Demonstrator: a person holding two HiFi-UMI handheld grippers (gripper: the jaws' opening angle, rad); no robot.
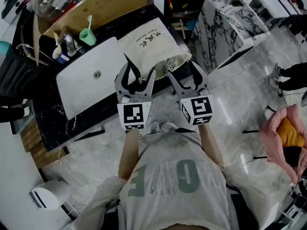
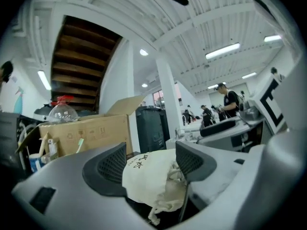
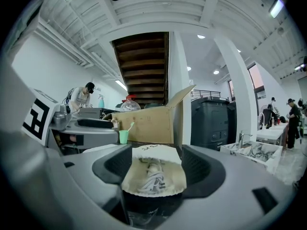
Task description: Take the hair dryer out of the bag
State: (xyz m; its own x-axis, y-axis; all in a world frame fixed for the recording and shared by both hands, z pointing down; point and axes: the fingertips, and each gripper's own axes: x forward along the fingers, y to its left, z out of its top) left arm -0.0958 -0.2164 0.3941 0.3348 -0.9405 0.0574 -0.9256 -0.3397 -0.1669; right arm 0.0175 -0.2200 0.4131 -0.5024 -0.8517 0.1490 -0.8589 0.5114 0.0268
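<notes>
Reaching stage: left gripper [image 1: 139, 74] and right gripper [image 1: 184, 75], both wide and empty, hover at the near mouth of the bag [image 1: 149, 47] (hair dryer not clearly visible); next, reach inside.

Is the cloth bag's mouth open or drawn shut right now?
Open. The right gripper view looks straight into the mouth of the bag, and a wound cord shows inside.

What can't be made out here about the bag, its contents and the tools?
- Hair dryer: hidden inside the bag in all views. The right gripper view shows only a pale coiled bundle in its mouth.
- Contact: in the head view the left tool and right tool overlap the bag. Whether they touch it is unclear.
</notes>
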